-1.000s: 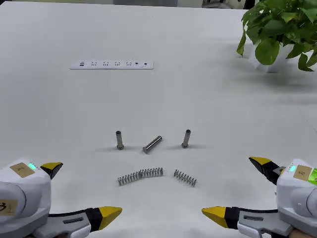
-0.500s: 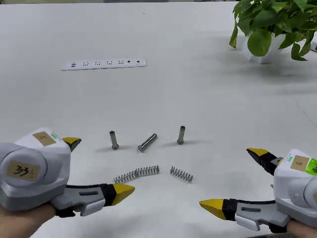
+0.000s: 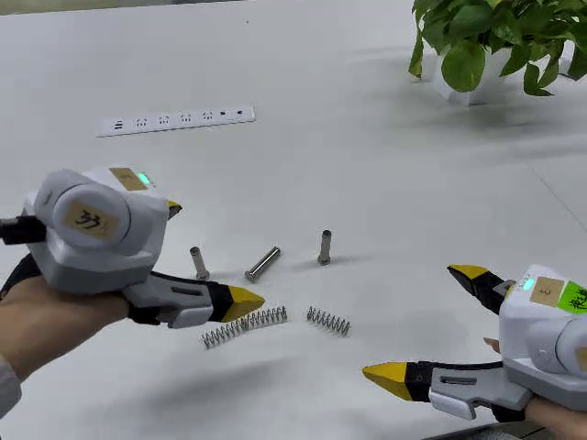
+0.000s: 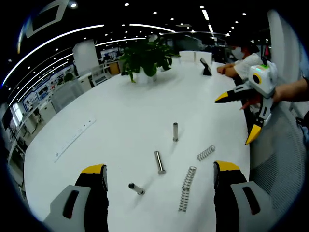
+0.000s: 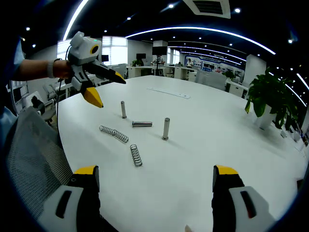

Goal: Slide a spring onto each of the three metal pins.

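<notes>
Three metal pins stand mid-table: a left pin [image 3: 197, 262] upright, a middle pin [image 3: 262, 263] lying on its side, and a right pin [image 3: 325, 247] upright. In front of them lie a long run of springs [image 3: 243, 325] and a single spring [image 3: 327, 321]. My left gripper [image 3: 209, 257] hovers open just left of the left pin, its lower fingertip [image 3: 243, 301] above the long springs. My right gripper [image 3: 422, 323] is open at the lower right, apart from everything. From the right gripper view, the pins [image 5: 166, 128] and springs [image 5: 136, 155] lie ahead, with the left gripper [image 5: 108, 92] beyond them.
A white power strip [image 3: 176, 119] lies at the far left of the table. A potted plant [image 3: 486, 46] stands at the far right corner. The white tabletop [image 3: 394, 183] stretches wide around the parts.
My left gripper has risen and moved forward and right, up to the left pin and over the long springs. The right gripper has barely moved. Pins and springs lie as before.
</notes>
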A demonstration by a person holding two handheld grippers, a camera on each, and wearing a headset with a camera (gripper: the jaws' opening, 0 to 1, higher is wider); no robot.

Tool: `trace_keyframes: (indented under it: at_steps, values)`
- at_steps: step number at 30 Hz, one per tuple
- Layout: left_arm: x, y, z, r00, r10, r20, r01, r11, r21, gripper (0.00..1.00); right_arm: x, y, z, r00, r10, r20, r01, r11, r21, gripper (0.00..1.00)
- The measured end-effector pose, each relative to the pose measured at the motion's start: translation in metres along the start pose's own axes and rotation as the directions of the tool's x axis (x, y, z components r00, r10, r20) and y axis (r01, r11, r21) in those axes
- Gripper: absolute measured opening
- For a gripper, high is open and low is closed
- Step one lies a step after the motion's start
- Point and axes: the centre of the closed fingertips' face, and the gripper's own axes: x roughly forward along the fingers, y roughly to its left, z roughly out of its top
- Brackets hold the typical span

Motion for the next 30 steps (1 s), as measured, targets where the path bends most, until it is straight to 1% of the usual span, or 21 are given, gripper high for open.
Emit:
trace_keyframes:
  at_steps: [1, 2, 3, 4, 5, 8, 9, 10, 11, 13, 15, 17, 18, 20, 21, 22, 23, 25, 26, 28, 30]
  values:
    - [0.004, -0.001, 0.003, 0.9999, -0.009, -0.008, 0.009, 1.0, -0.009, 0.93, 0.0, 0.0, 0.0, 1.0, -0.001, 0.0, 0.001, 1.0, -0.001, 0.99]
    - [0.006, -0.001, 0.005, 0.9998, -0.017, -0.008, 0.017, 1.0, -0.014, 0.93, 0.0, -0.001, 0.0, 1.0, -0.001, 0.001, 0.001, 1.0, -0.001, 0.99]
    - [0.01, 0.004, 0.006, 0.9995, -0.026, -0.016, 0.025, 0.999, -0.031, 0.92, 0.0, -0.001, 0.0, 1.0, -0.001, 0.003, 0.001, 1.0, 0.001, 0.99]
    - [0.013, 0.006, 0.007, 0.9994, -0.028, -0.022, 0.028, 0.999, -0.038, 0.91, 0.0, -0.001, 0.0, 1.0, -0.002, 0.003, 0.002, 1.0, 0.002, 0.99]
    - [0.015, 0.008, 0.009, 0.9991, -0.036, -0.022, 0.035, 0.999, -0.042, 0.9, 0.0, -0.001, 0.0, 1.0, -0.002, 0.002, 0.002, 1.0, 0.002, 0.99]
    - [0.024, 0.011, 0.014, 0.997, -0.066, -0.042, 0.063, 0.996, -0.06, 0.88, 0.0, -0.001, -0.001, 1.0, -0.002, -0.002, 0.002, 1.0, 0.002, 0.99]
    - [0.026, 0.007, 0.016, 0.996, -0.072, -0.054, 0.068, 0.996, -0.064, 0.87, 0.0, -0.001, -0.001, 1.0, -0.002, -0.003, 0.002, 1.0, 0.002, 0.99]
    - [0.028, 0.007, 0.017, 0.9951, -0.077, -0.062, 0.073, 0.995, -0.067, 0.85, 0.0, -0.001, -0.001, 1.0, -0.001, -0.003, 0.001, 1.0, 0.003, 0.99]
    - [0.032, 0.01, 0.018, 0.9942, -0.084, -0.066, 0.08, 0.994, -0.069, 0.84, 0.0, -0.001, -0.002, 1.0, -0.001, -0.003, 0.001, 1.0, 0.004, 0.99]
    - [0.037, 0.009, 0.017, 0.9902, -0.099, -0.099, 0.091, 0.992, -0.083, 0.8, 0.0, -0.001, -0.002, 1.0, -0.001, -0.004, 0.001, 1.0, 0.003, 0.99]
    - [0.041, 0.007, 0.019, 0.9879, -0.114, -0.105, 0.105, 0.991, -0.086, 0.78, 0.0, -0.001, -0.002, 1.0, -0.001, -0.003, 0.001, 1.0, 0.003, 0.99]
    - [0.045, 0.004, 0.017, 0.9828, -0.124, -0.137, 0.111, 0.989, -0.101, 0.76, 0.0, -0.001, -0.001, 1.0, -0.002, -0.002, 0.002, 1.0, 0.002, 0.99]
    - [0.047, 0.003, 0.014, 0.9772, -0.133, -0.166, 0.115, 0.987, -0.115, 0.74, 0.0, 0.0, -0.001, 1.0, -0.001, -0.003, 0.001, 1.0, 0.003, 0.99]
    - [0.053, 0.004, 0.016, 0.9747, -0.152, -0.164, 0.131, 0.983, -0.13, 0.71, 0.0, 0.0, -0.001, 1.0, -0.001, -0.004, 0.001, 1.0, 0.001, 0.99]
    - [0.057, 0.005, 0.013, 0.9687, -0.163, -0.187, 0.135, 0.979, -0.156, 0.7, 0.0, 0.0, -0.001, 1.0, -0.001, -0.003, 0.001, 1.0, 0.0, 0.99]
    - [0.059, 0.006, 0.012, 0.9665, -0.166, -0.196, 0.135, 0.978, -0.162, 0.68, 0.0, 0.0, -0.001, 1.0, 0.0, -0.002, 0.0, 1.0, 0.0, 0.99]
    - [0.063, 0.006, 0.011, 0.9624, -0.176, -0.207, 0.14, 0.974, -0.177, 0.67, 0.0, 0.0, -0.001, 1.0, -0.001, -0.004, 0.001, 1.0, -0.004, 0.99]
    - [0.069, 0.006, 0.012, 0.9585, -0.193, -0.21, 0.153, 0.97, -0.192, 0.64, 0.0, 0.001, -0.001, 1.0, -0.001, -0.006, 0.0, 1.0, -0.014, 0.99]
    - [0.071, 0.005, 0.012, 0.955, -0.205, -0.214, 0.163, 0.967, -0.198, 0.62, 0.0, 0.002, -0.001, 1.0, 0.001, -0.006, -0.001, 1.0, -0.017, 0.99]
    - [0.075, 0.003, 0.012, 0.9515, -0.209, -0.226, 0.166, 0.966, -0.196, 0.58, 0.0, 0.003, 0.0, 1.0, 0.002, -0.007, -0.002, 1.0, -0.029, 0.99]
    - [0.077, 0.001, 0.011, 0.9468, -0.211, -0.243, 0.167, 0.968, -0.189, 0.57, 0.001, 0.003, 0.0, 1.0, 0.003, -0.009, -0.003, 0.999, -0.035, 0.99]
